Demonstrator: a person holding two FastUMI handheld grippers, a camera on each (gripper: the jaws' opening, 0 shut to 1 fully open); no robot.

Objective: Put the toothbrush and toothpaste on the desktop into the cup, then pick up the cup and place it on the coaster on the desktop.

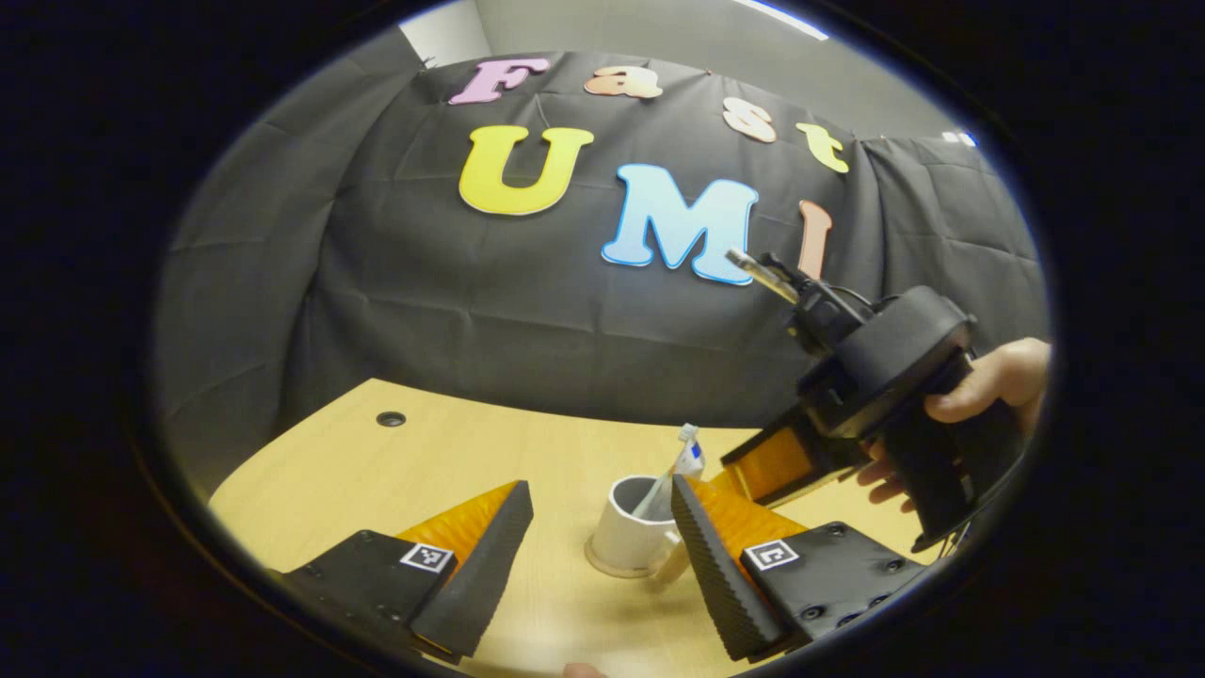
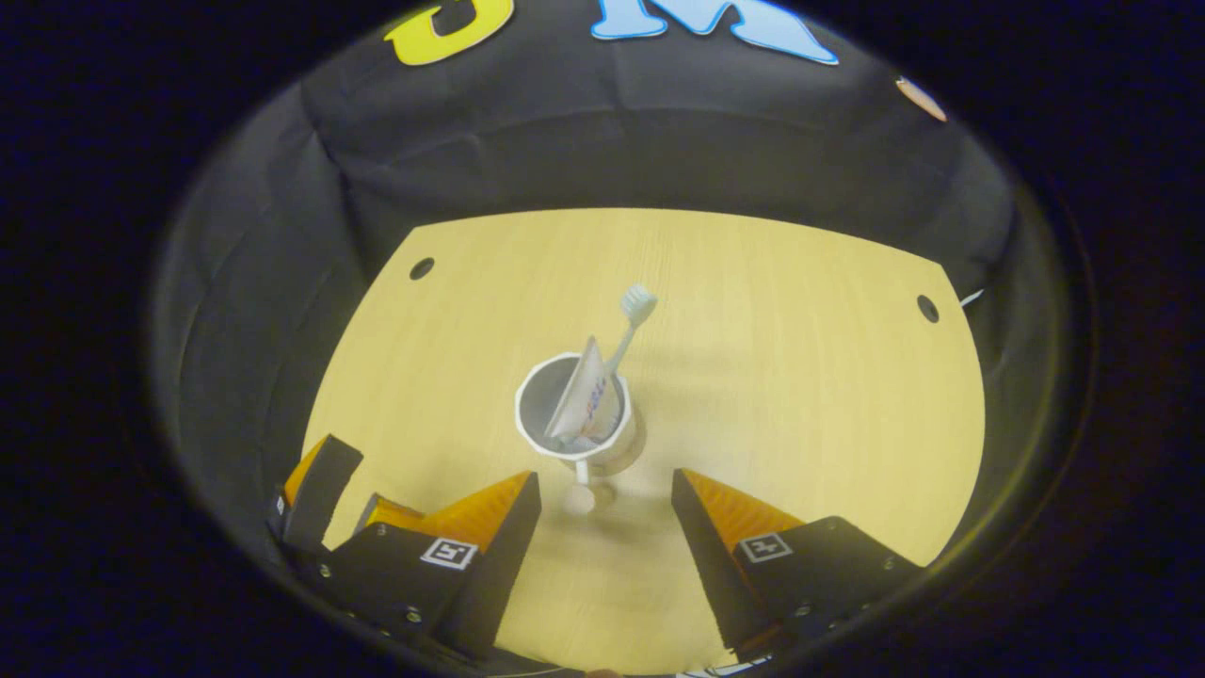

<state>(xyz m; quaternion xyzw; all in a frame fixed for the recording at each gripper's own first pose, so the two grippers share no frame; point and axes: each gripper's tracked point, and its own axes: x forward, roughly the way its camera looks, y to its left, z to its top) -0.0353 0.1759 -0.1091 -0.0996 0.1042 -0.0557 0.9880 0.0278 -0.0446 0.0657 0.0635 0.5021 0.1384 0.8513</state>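
Note:
A white cup [image 2: 576, 443] stands on the wooden desktop [image 2: 800, 377]. A toothbrush [image 2: 636, 306] and a toothpaste tube [image 2: 586, 391] stand in it, leaning to the right. From above, my right gripper [image 2: 602, 523] hangs open with the cup's handle just beyond its fingertips. In the left gripper view the cup [image 1: 629, 532] stands ahead of my open left gripper [image 1: 601, 487], close to its right finger, with the toothpaste tube [image 1: 685, 457] sticking out. A pale disc shows at the cup's foot; I cannot tell whether it is the coaster. A hand holds the right gripper [image 1: 748, 466] above and to the right of the cup.
Two round cable holes [image 2: 422, 268] [image 2: 927, 308] sit near the desktop's far corners. The black cloth wall stands right behind the desk. My left gripper [image 2: 348, 490] shows at the lower left of the right gripper view.

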